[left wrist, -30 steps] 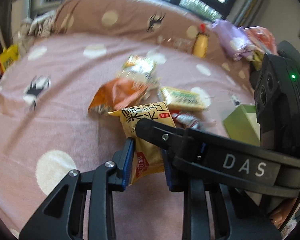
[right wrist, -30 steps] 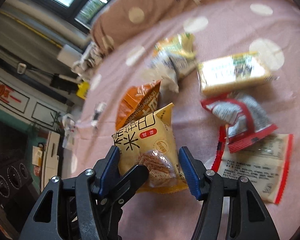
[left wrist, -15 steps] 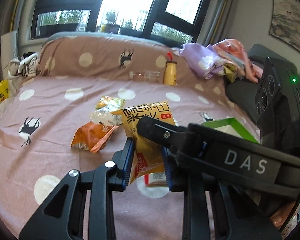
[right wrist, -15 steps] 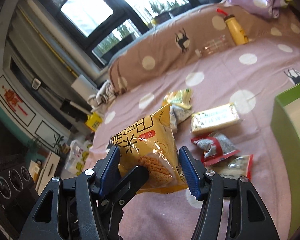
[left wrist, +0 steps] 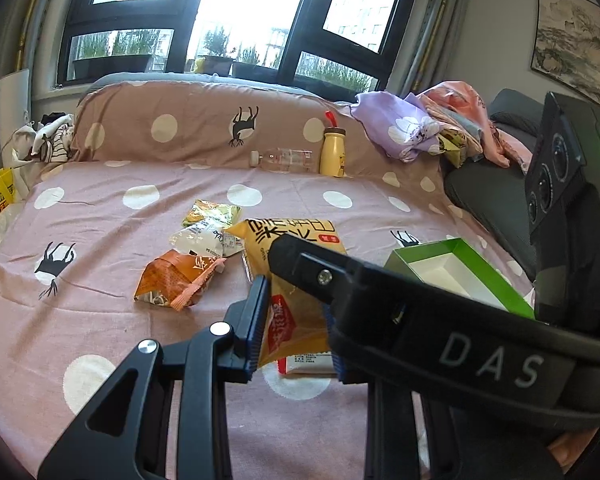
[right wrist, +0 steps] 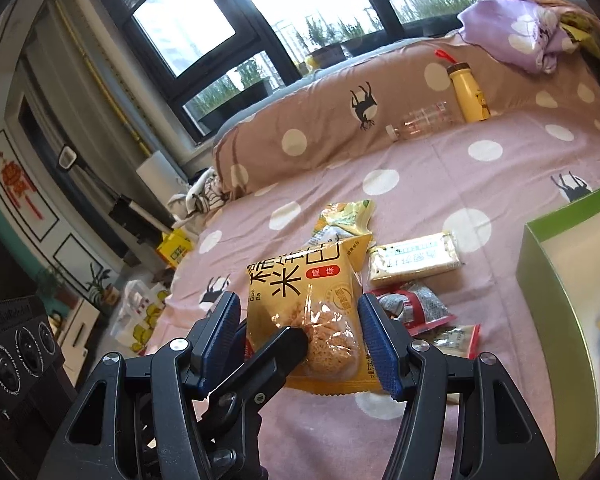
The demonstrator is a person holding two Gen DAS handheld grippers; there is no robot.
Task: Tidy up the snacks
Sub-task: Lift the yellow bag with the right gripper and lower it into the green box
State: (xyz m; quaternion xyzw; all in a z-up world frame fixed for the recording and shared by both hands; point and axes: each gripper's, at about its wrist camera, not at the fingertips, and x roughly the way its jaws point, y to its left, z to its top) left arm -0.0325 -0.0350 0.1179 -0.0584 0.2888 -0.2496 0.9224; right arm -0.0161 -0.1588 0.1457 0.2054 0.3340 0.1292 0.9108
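Note:
A yellow rice-cracker bag (right wrist: pixel 304 292) hangs above the pink dotted bedspread (left wrist: pixel 100 216), gripped from two sides. My right gripper (right wrist: pixel 300 340) is shut across the bag's width, blue pads against both edges. My left gripper (left wrist: pixel 296 332) is shut on the same bag (left wrist: pixel 296 316), pinching its lower part. In each wrist view a black finger of the other gripper crosses in front of the bag. A green box (right wrist: pixel 560 280) with a white inside stands open at the right; a few packets lie in it. The box (left wrist: pixel 460 268) shows behind the right gripper's finger.
On the bed lie an orange bag (left wrist: pixel 176 280), a white-and-green packet (left wrist: pixel 208 224), a pale cracker pack (right wrist: pixel 412 258), a red-and-grey packet (right wrist: pixel 416 308) and a red-edged packet (right wrist: pixel 456 336). A yellow bottle (left wrist: pixel 332 152), a clear bottle (left wrist: pixel 284 160) and clothes (left wrist: pixel 420 128) lie by the bolster.
Both grippers have risen together with the yellow bag, lifting it off the bedspread, and tipped up so the window shows. Over the last half second they hardly moved.

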